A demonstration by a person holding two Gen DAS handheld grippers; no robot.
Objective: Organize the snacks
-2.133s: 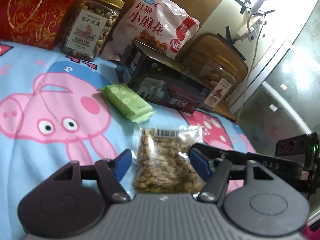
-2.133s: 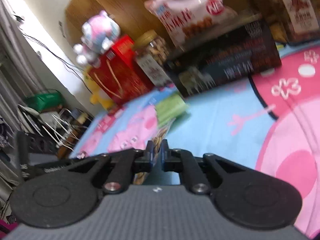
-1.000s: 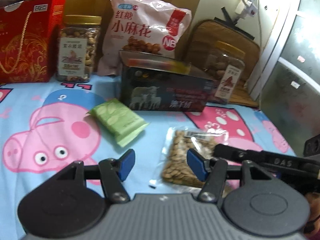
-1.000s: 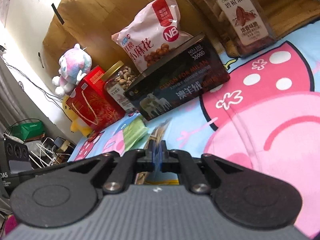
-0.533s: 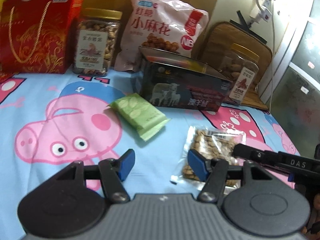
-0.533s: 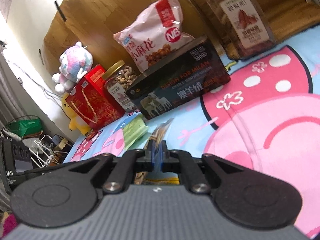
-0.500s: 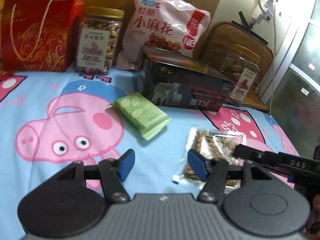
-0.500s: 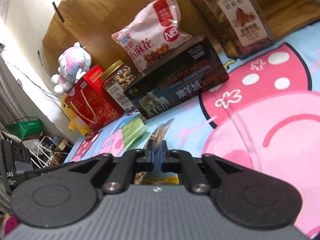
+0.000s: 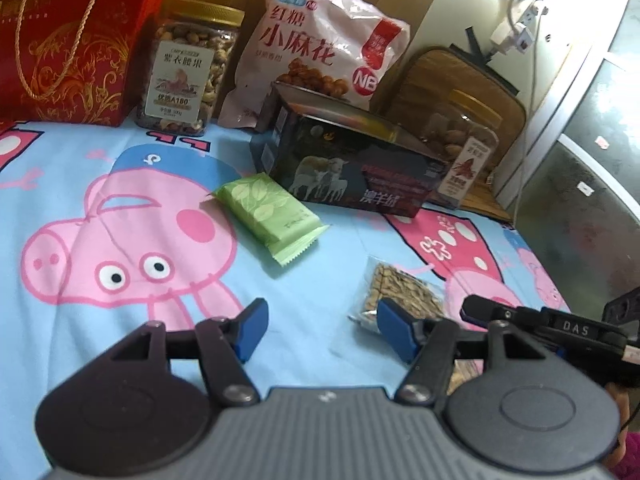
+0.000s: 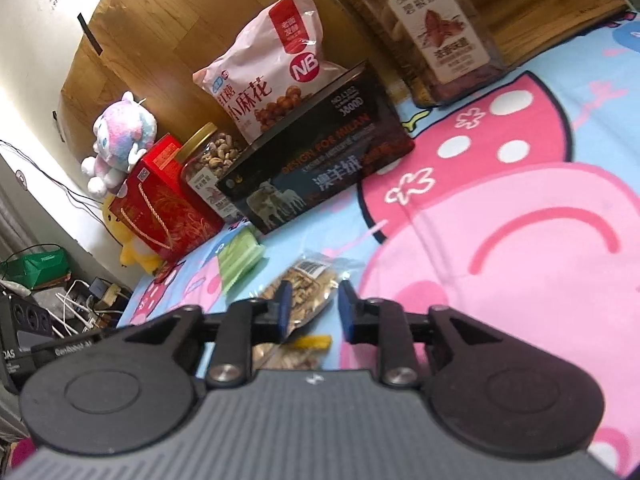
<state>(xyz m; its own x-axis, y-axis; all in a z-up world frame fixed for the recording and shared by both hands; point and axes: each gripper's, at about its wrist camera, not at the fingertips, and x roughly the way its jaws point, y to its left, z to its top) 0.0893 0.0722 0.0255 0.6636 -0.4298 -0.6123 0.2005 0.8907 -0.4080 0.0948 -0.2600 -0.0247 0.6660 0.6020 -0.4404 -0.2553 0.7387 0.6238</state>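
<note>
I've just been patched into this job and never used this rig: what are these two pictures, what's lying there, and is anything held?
Each picture comes from a camera on a hand-held two-finger gripper, looking along its fingers. One view is from the left gripper, open over the cartoon sheet. The other is from the right gripper: its jaws are opening, with the clear nut packet lying between them, unpressed. A green packet, dark box, pink bag, two jars and a red gift box lie beyond. Nothing is held.
</note>
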